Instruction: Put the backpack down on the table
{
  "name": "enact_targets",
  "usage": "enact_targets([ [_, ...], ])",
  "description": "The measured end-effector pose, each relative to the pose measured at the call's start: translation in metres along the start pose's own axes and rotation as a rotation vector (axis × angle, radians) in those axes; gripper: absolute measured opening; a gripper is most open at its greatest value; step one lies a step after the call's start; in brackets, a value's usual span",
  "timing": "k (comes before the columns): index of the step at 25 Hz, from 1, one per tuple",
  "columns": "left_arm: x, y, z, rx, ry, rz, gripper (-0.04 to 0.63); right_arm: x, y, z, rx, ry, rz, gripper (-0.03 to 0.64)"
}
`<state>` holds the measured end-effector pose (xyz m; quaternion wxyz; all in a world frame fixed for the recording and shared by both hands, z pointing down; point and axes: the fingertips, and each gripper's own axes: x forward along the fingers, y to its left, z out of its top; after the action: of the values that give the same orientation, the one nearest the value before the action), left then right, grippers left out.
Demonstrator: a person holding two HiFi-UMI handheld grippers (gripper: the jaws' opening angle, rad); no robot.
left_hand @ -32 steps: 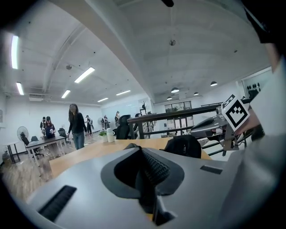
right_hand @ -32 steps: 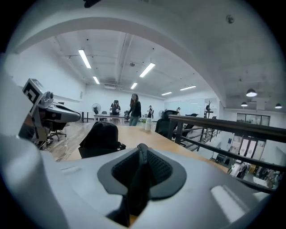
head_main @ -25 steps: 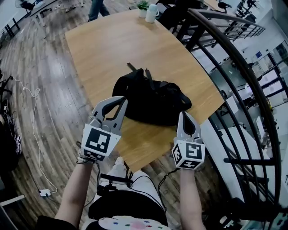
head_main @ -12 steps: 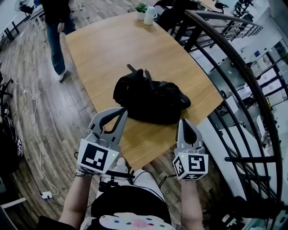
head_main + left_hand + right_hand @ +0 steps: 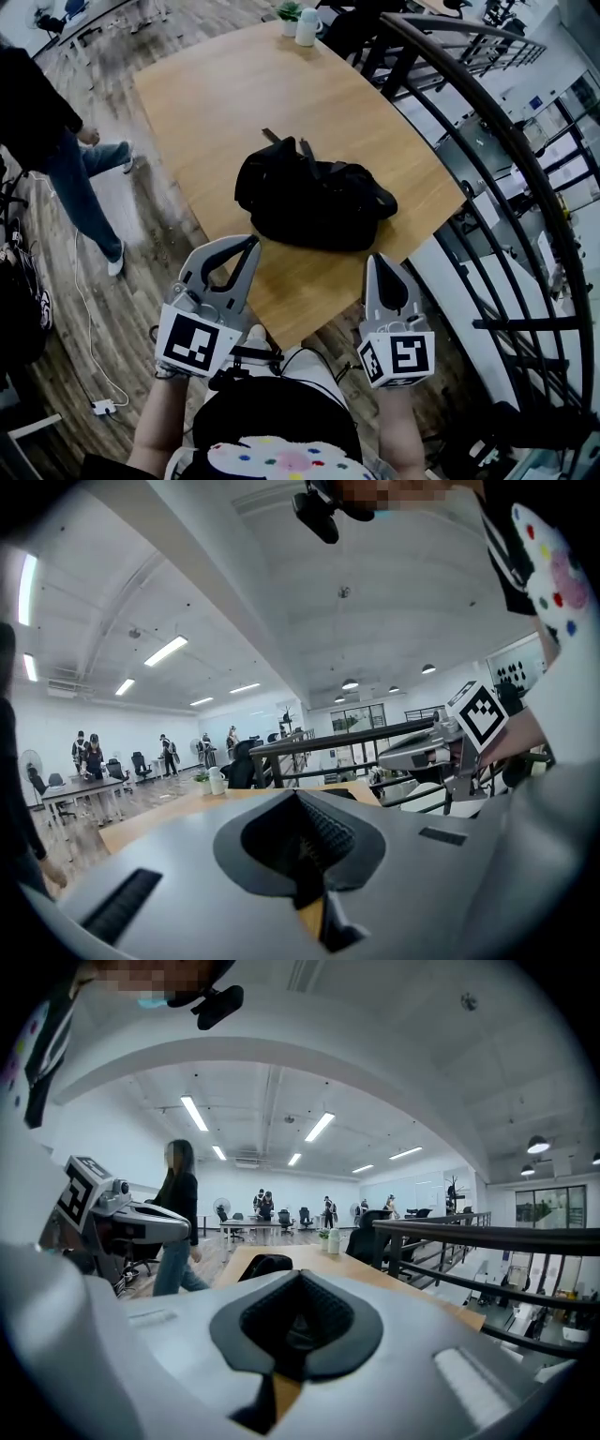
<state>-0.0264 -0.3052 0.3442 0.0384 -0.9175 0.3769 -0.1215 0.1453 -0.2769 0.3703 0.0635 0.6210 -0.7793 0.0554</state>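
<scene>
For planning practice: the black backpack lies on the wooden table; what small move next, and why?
Probably just draw back: the black fabric backpack lies on the wooden table, and left gripper and right gripper are shut, empty, clear of it.

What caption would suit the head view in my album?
Black backpack lies on wooden table; left gripper and right gripper shut, empty.

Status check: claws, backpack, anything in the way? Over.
Left claw and right claw shut, empty, short of the backpack. Backpack lying on the table, near edge. Person on floor left of table, not in the way.
</scene>
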Motion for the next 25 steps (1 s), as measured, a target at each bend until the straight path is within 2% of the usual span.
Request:
enact_targets([
  [7, -0.002, -0.006, -0.01, -0.004, 0.031, -0.008, 0.006, 0.002, 0.012, 0.006, -0.077, 0.001, 0.037, 0.008],
  [18, -0.004, -0.007, -0.019, 0.002, 0.063, 0.007, 0.006, 0.003, 0.016, 0.005, -0.079, 0.015, 0.058, 0.008],
  [25, -0.007, -0.012, -0.019, 0.003, 0.069, 0.005, 0.006, -0.001, 0.015, 0.0, -0.04, 0.026, 0.063, 0.008],
])
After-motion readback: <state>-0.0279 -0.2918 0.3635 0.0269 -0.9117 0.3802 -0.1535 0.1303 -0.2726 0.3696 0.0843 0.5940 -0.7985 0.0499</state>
